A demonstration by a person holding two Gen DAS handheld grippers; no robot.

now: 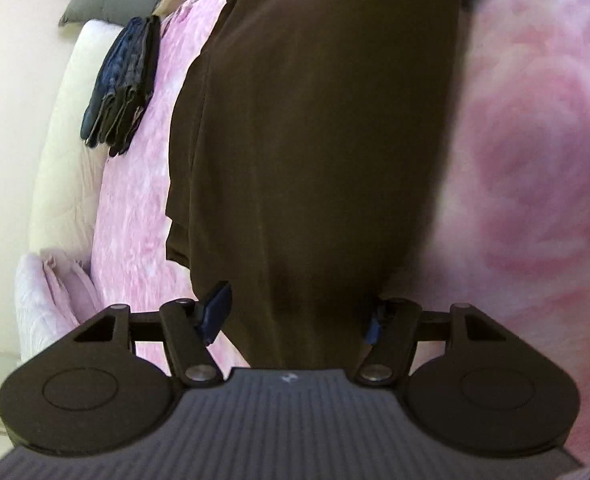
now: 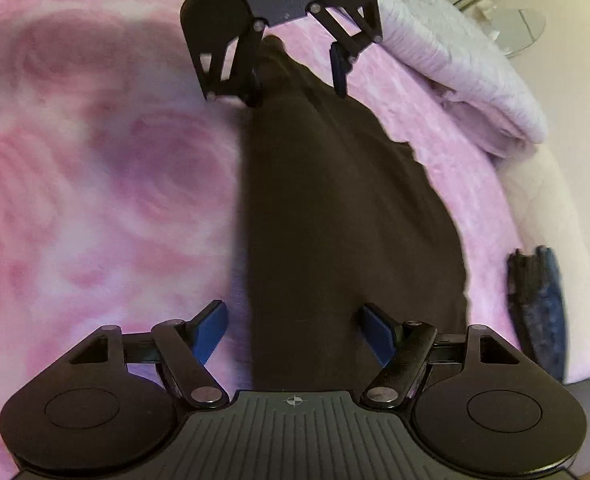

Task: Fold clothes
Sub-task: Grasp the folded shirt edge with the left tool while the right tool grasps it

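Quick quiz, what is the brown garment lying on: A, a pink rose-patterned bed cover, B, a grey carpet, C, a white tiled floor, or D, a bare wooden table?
A: the brown garment stretches across the pink rose-patterned bed cover, which shows on both sides of it.

Garment (image 1: 315, 140) on bedspread (image 1: 135, 208), seemingly flat

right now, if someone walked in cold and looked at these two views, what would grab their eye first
The long dark brown garment laid flat down the middle of the pink rose-patterned bedspread, with the left gripper at one narrow end and the right gripper at the other, each straddling the cloth. Next, the folded dark blue clothes at the bed's edge, and a bunched pale lilac blanket.
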